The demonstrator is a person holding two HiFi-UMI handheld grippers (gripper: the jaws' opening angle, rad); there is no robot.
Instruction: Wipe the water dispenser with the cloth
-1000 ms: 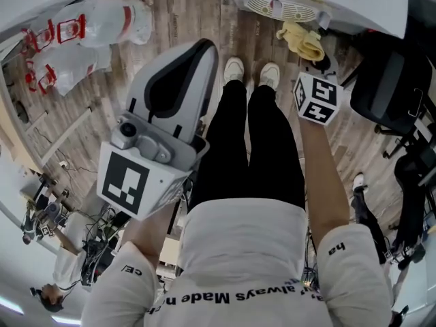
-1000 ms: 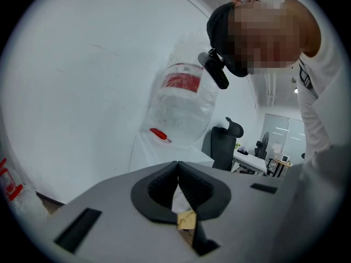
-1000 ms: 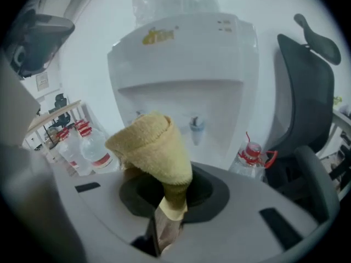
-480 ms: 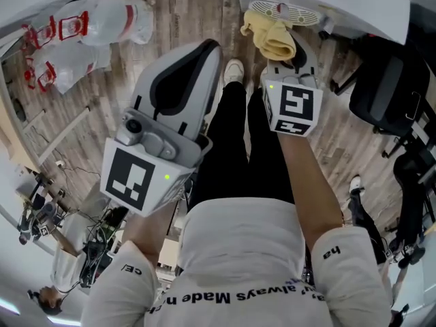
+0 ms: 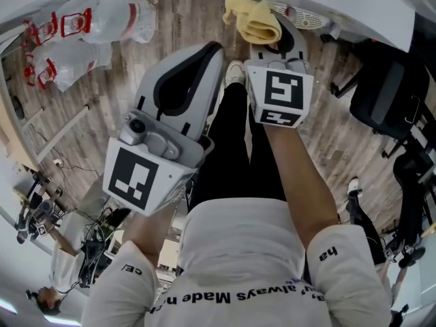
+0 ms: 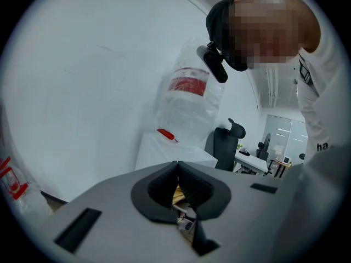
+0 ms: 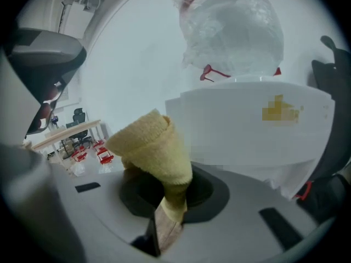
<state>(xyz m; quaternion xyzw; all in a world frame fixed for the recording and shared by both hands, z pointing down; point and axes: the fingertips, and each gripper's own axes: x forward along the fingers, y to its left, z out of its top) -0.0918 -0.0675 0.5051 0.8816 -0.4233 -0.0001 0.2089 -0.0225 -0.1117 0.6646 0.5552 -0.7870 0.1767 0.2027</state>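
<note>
Right, the right gripper is clamping the cloth between closed jaws. The yellow bundle is standing up out of the pads, close to the water dispenser, whose white front is filling the right gripper view from 1 to 3 o'clock. Whether the cloth is touching it is not clear. The left gripper is sitting idle, jaws pressed together on nothing.

By the look of it, the wipe proper is only about to begin. To do it well, the fat folded end of the cloth wants to be meeting the white face first, flat and firm, with the hard jaw edges kept off the plastic. Long overlapping passes look safer than dabs, since only a narrow tail is pinned and could be tugged free.

The head view is giving the layout: cloth at 12 o'clock, the drip grille just beside it toward 1, bagged bottles on the floor at 10. Only the right gripper view is showing the big bottle sitting on top of the dispenser, and how thin that grip is.
</note>
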